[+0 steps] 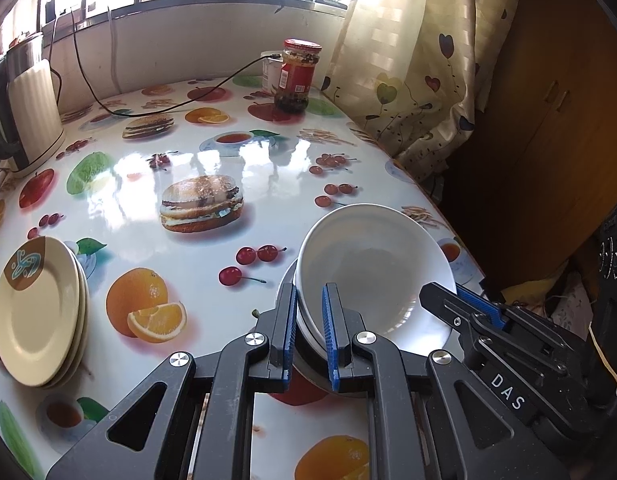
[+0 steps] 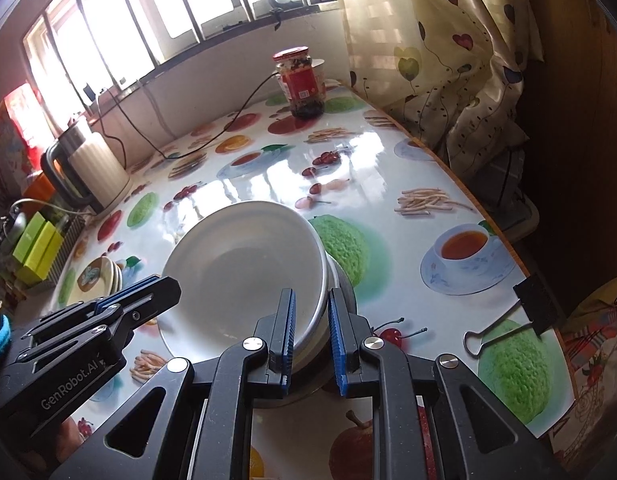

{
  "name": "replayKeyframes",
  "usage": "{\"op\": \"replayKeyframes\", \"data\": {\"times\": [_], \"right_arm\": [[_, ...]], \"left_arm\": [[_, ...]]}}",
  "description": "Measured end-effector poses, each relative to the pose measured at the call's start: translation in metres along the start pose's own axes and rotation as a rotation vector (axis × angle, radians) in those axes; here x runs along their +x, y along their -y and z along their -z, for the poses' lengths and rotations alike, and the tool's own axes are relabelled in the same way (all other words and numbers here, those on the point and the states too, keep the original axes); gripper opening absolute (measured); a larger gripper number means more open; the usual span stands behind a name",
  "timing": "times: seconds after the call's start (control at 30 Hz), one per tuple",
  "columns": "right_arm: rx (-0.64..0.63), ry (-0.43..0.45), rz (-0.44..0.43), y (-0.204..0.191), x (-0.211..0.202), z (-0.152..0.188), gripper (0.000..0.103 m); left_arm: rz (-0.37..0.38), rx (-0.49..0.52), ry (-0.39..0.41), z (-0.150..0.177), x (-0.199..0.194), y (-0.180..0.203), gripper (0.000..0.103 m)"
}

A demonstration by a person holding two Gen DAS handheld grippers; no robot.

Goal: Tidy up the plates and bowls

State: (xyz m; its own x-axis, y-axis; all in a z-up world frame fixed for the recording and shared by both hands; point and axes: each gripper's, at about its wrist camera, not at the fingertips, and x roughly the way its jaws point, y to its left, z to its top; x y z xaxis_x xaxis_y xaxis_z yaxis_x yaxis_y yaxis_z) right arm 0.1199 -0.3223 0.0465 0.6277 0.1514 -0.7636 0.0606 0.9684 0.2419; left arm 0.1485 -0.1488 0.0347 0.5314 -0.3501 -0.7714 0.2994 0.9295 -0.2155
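Kettle [image 1: 24, 104]: we see it at the far left edge of the surface [image 1: 212, 148], upright, cord trailing toward the back.
Stacked plates [image 1: 38, 312]: cream, patterned top one, resting at the left, well apart from our bowls.
Left gripper [image 1: 310, 332]: we have its fingers [image 1: 286, 320] narrowed on the left rim of the white bowl [image 1: 372, 264], one finger outside, one inside.
White bowl: tilted, nested in a second bowl [image 2: 342, 280] beneath it, near the surface's right edge.
Right gripper [image 2: 311, 336]: our fingers [image 2: 286, 328] pinch the bowl's right rim.
Jar [image 1: 298, 76]: red-lidded, standing at the back.
Binder clip [image 2: 520, 320]: clipped on the right edge.
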Motion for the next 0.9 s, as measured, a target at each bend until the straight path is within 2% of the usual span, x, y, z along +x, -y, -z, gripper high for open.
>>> {"op": "replayKeyframes", "data": {"times": [0.4,0.47,0.53,0.63,0.73,0.9], "right_arm": [[0.001,0.001,-0.003,0.0,0.0,0.0,0.019],[0.004,0.009,-0.008,0.0,0.0,0.0,0.022],[0.004,0.018,-0.011,0.0,-0.001,-0.001,0.032],[0.01,0.032,-0.012,0.0,-0.005,-0.001,0.042],[0.019,0.048,-0.01,0.003,-0.009,-0.001,0.046],[0.024,0.094,-0.025,0.01,-0.018,0.001,0.048]], "left_arm": [[0.006,-0.001,0.016,0.0,-0.003,0.0,0.013],[0.018,-0.005,0.03,-0.001,-0.005,0.0,0.014],[0.009,0.001,0.04,-0.001,-0.007,-0.001,0.014],[0.012,-0.004,0.049,-0.001,-0.008,-0.003,0.014],[-0.013,0.017,0.084,0.001,-0.014,-0.003,0.014],[-0.025,0.02,0.121,0.002,-0.023,-0.011,0.014]]}}
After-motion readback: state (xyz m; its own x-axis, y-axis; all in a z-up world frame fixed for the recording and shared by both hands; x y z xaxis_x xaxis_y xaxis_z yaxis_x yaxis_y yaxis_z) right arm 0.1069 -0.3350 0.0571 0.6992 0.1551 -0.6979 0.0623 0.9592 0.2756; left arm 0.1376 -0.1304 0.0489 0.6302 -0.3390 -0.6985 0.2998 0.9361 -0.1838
